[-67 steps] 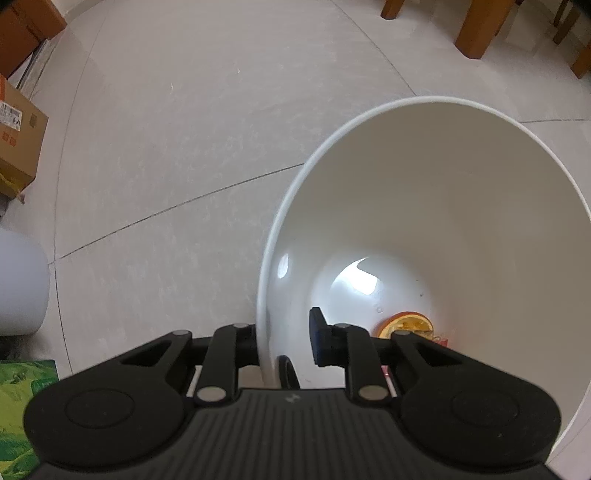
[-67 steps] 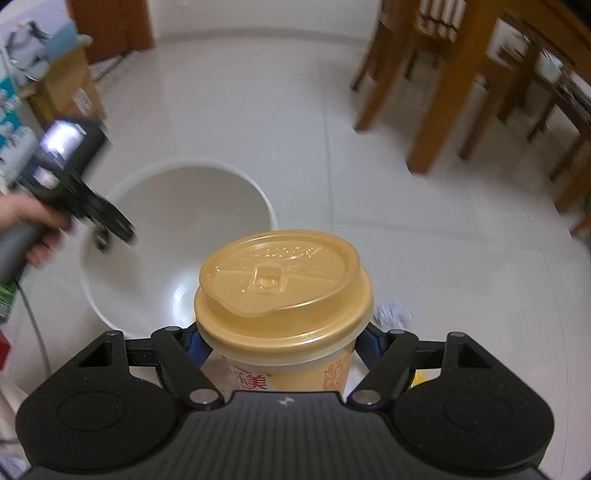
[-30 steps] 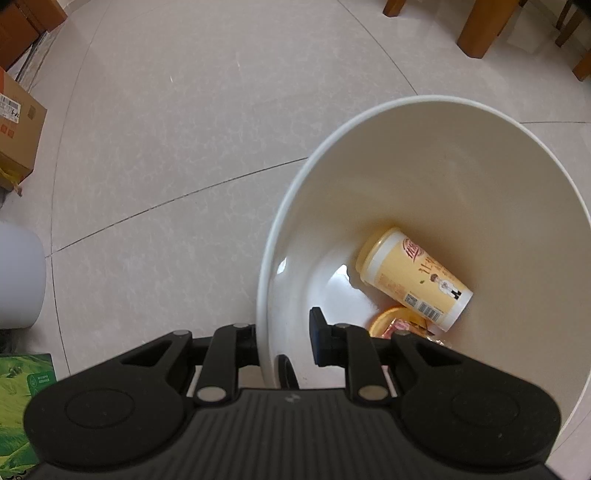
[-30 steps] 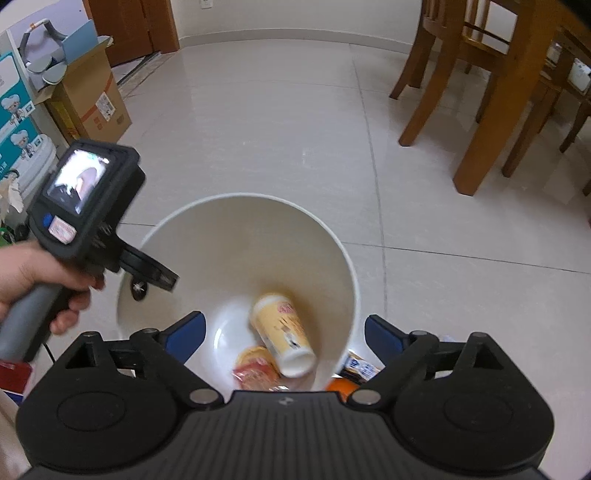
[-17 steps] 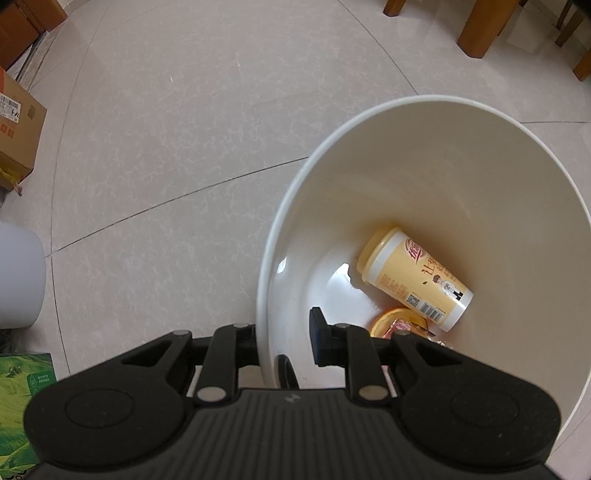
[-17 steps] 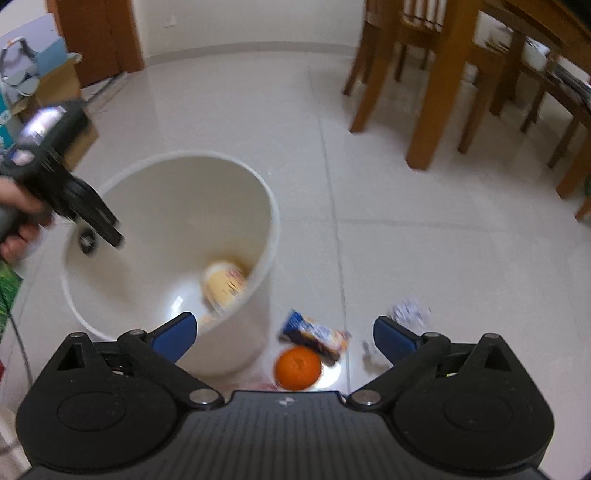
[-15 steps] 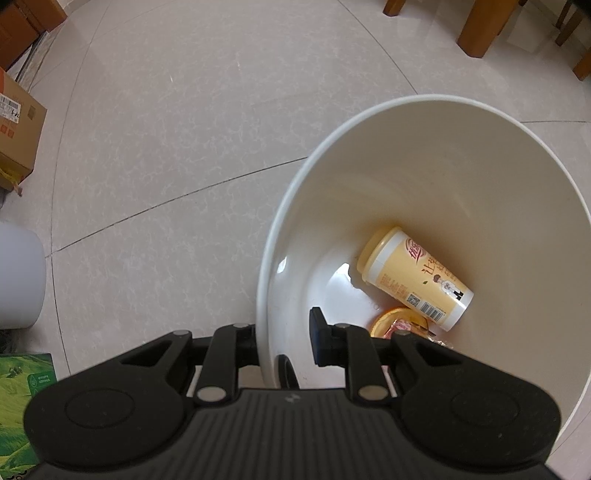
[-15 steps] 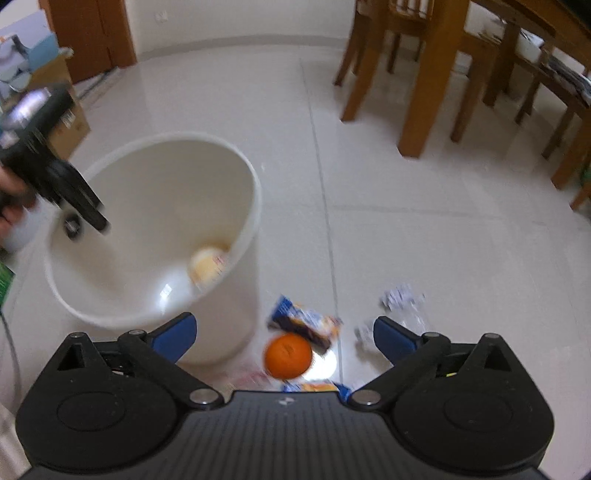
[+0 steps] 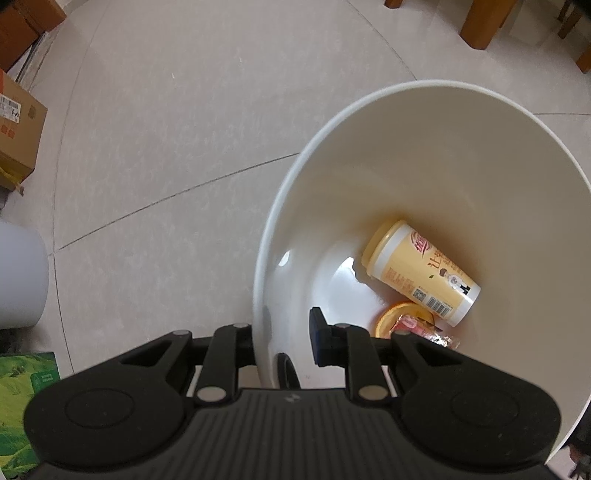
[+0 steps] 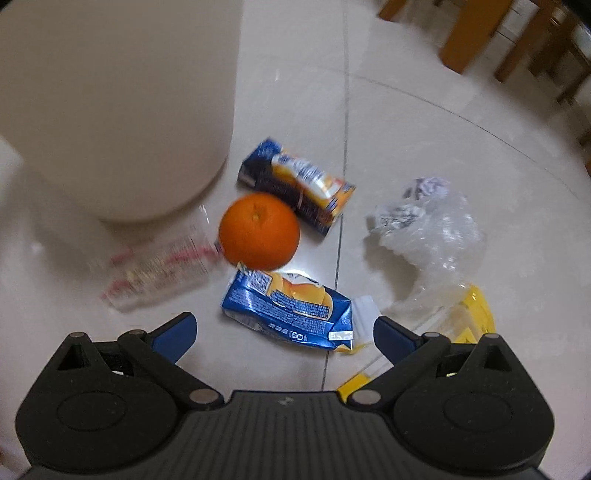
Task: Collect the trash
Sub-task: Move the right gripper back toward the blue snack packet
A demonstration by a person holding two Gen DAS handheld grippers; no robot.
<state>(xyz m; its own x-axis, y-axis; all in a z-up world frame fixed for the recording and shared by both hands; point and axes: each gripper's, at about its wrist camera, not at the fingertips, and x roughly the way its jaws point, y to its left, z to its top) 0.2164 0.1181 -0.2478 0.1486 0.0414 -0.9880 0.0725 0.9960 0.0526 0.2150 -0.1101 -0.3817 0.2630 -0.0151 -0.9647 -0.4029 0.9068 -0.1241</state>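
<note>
Pale tiled floor (image 10: 424,122), wooden chair legs (image 10: 469,33) at the far right. The left tongs (image 9: 282,334) are clenched on the near rim of the white bin (image 9: 461,155), one finger inside, one outside. In the bin lie a yellow cup (image 9: 421,271) on its side and an orange lid (image 9: 402,317) by it. The right tongs (image 10: 284,332) gape wide, empty, over a blue carton (image 10: 291,314) on the floor. Beyond it: an orange (image 10: 258,230), a second carton (image 10: 299,184), and crumpled plastic (image 10: 432,225) to the right.
</note>
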